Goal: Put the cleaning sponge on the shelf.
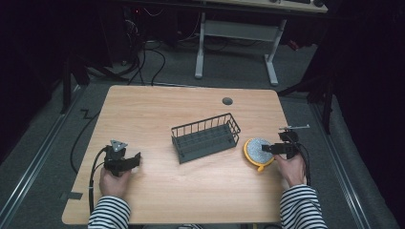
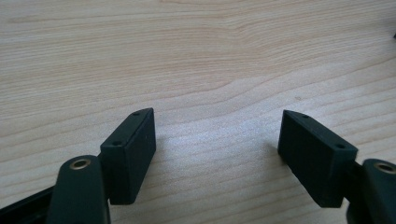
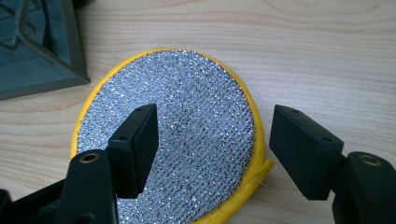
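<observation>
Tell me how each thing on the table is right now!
left gripper: open, nothing between its jaws, over bare table.
right gripper: open, jaws astride the scrubber's edge.
round scrubber: lying flat, silver side up.
wire rack: upright, looks empty.

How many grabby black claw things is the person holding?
2. The left hand-held gripper is low on the table's left side, over bare wood. The right hand-held gripper is on the right, over the round yellow scrubber, beside the wire rack.
</observation>
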`<state>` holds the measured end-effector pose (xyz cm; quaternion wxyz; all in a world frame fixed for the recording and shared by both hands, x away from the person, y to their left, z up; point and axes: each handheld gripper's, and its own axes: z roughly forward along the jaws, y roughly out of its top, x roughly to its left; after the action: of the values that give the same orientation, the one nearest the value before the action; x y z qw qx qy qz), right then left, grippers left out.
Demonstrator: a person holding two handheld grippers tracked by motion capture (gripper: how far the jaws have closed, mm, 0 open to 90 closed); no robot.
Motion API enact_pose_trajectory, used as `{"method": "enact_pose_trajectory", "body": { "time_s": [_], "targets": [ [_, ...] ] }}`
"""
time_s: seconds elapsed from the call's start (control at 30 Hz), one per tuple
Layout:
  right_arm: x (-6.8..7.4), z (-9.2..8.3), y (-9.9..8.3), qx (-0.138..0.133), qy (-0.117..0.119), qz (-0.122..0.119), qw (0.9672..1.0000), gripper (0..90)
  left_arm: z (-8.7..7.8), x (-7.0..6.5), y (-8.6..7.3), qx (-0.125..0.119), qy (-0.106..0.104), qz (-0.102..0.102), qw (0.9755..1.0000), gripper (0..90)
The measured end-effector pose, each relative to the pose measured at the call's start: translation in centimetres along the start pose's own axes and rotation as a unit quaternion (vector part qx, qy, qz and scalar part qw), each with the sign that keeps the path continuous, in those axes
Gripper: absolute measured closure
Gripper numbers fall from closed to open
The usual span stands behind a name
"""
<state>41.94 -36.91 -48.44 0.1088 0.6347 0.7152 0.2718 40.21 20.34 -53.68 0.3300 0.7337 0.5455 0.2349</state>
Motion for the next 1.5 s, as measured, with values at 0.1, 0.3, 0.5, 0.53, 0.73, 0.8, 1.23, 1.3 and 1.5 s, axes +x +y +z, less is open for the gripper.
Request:
{"method": "enact_pose_trajectory", "body": {
  "time_s": [0.1, 0.3, 0.5, 0.53, 0.73, 0.8, 1.23, 1.3, 1.5],
  "targets": [
    [-0.2, 0.3, 0.1, 0.007, 0.001, 0.004, 1.0000, 33.0, 0.0, 0.0, 0.0, 0.000, 0.000, 0.000, 1.0000, 28.2],
    [-0.5, 1.2, 0.1, 0.028, 0.012, 0.016, 0.9994, 35.4, 0.0, 0.0, 0.0, 0.000, 0.000, 0.000, 1.0000, 28.2],
    [-0.7, 1.6, 0.2, 0.044, 0.026, 0.019, 0.9985, 42.2, 0.0, 0.0, 0.0, 0.000, 0.001, 0.000, 1.0000, 28.0],
    [-0.6, 1.6, 0.2, 0.046, 0.025, 0.021, 0.9984, 44.7, 0.0, 0.0, 0.0, 0.000, 0.001, 0.000, 1.0000, 28.0],
    [-0.3, 1.4, 0.3, 0.048, 0.029, 0.004, 0.9984, 65.5, 0.0, 0.0, 0.0, 0.000, 0.001, 0.000, 1.0000, 28.0],
    [0.4, 1.2, 0.2, 0.033, 0.012, -0.030, 0.9990, 73.8, 0.0, 0.0, 0.0, 0.000, 0.002, -0.001, 1.0000, 28.0],
    [1.5, -0.3, 0.1, -0.001, 0.012, -0.079, 0.9968, 76.9, 0.0, 0.0, 0.0, 0.000, 0.002, -0.001, 1.0000, 27.9],
    [1.6, -0.8, 0.1, -0.004, 0.018, -0.084, 0.9963, 76.8, 0.0, 0.0, 0.0, 0.000, 0.002, -0.001, 1.0000, 27.9],
    [1.9, -2.2, 0.1, -0.024, 0.029, -0.094, 0.9949, 76.7, 0.0, 0.0, 0.0, 0.000, 0.002, -0.001, 1.0000, 27.9]
  ]
}}
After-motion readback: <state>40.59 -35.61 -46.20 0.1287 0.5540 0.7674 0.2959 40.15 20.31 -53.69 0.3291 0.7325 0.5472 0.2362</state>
